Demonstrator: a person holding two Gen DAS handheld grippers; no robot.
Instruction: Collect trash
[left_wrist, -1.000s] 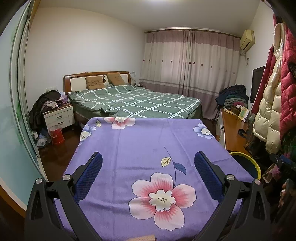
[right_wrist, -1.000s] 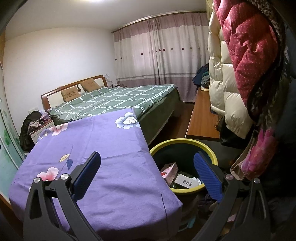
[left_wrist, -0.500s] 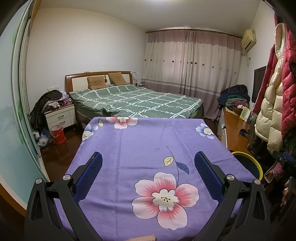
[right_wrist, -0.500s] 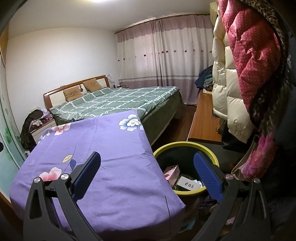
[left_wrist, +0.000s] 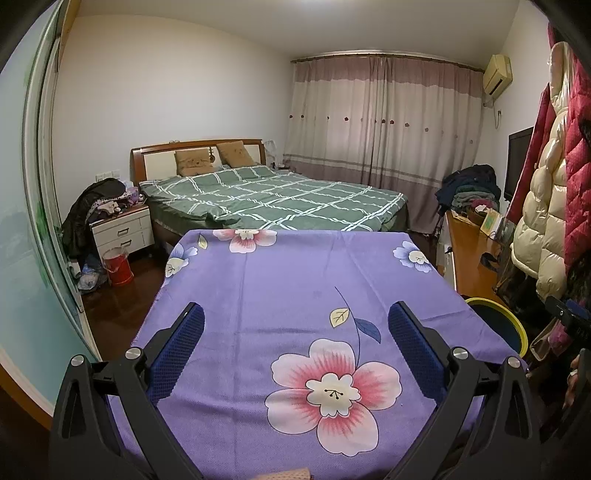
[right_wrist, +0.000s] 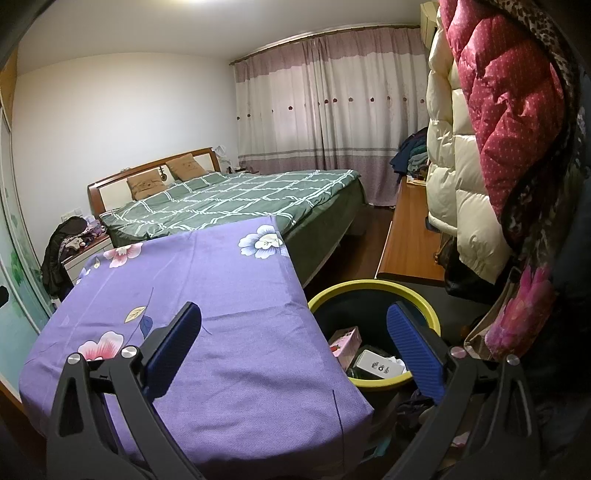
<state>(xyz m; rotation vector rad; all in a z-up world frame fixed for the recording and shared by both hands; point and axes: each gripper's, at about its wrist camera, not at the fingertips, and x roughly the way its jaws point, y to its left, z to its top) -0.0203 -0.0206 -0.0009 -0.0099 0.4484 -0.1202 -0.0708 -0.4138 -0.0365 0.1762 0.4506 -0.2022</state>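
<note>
Left tool (left_wrist: 295, 328): spread, empty, over purple-clothed counter (left_wrist: 280, 280).
Right tool (right_wrist: 293, 332): spread, empty.
Trash: pink box (right_wrist: 345, 341), white box (right_wrist: 376, 365) inside yellow-rimmed bin (right_wrist: 373, 286) beside counter.
Risk: nearby hanging coats (right_wrist: 454, 155) snagging.

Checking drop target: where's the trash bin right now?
Right wrist view: the yellow-rimmed bin sits on the floor by the purple-covered table's right edge, below the hanging coats, boxes inside.
</note>
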